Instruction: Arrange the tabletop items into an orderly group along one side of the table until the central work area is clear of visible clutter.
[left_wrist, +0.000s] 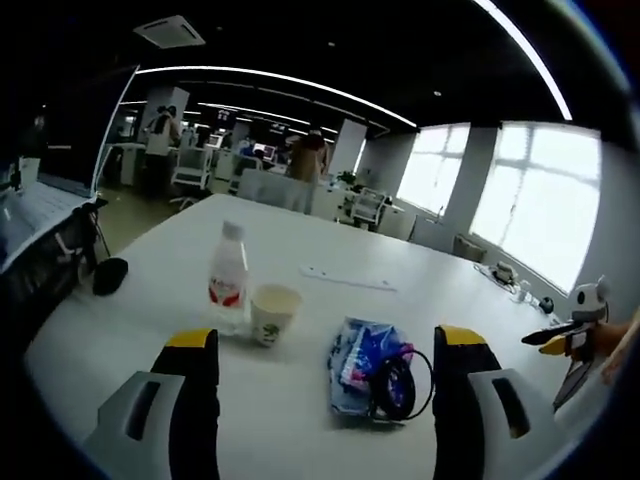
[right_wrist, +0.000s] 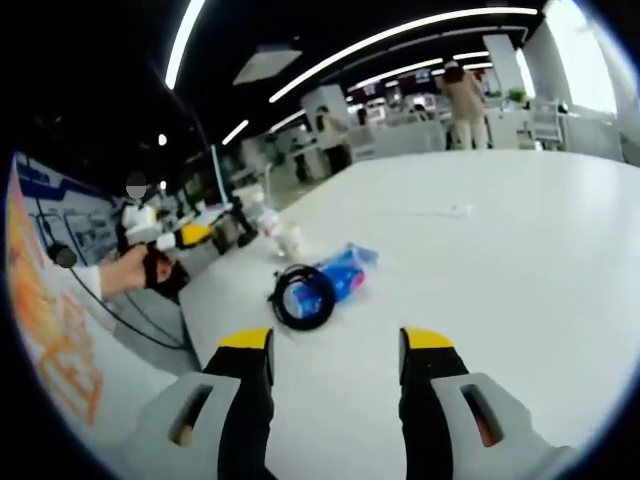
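Observation:
On the white table (left_wrist: 300, 240) stand a clear water bottle (left_wrist: 228, 275) with a red label and a paper cup (left_wrist: 272, 313) just right of it. A blue packet (left_wrist: 360, 360) lies flat with a coiled black cable (left_wrist: 397, 385) on its near right corner. My left gripper (left_wrist: 326, 338) is open and empty, short of the packet. My right gripper (right_wrist: 337, 342) is open too, a little short of the cable coil (right_wrist: 303, 295) and the blue packet (right_wrist: 343, 270). Behind them are the bottle (right_wrist: 268, 222) and cup (right_wrist: 290, 240).
A thin white strip (left_wrist: 350, 279) lies farther back on the table. A black rounded object (left_wrist: 108, 275) and an open laptop (left_wrist: 40, 210) sit at the left edge. A hand holds the other gripper (left_wrist: 562, 342) at the right edge. People and desks fill the office behind.

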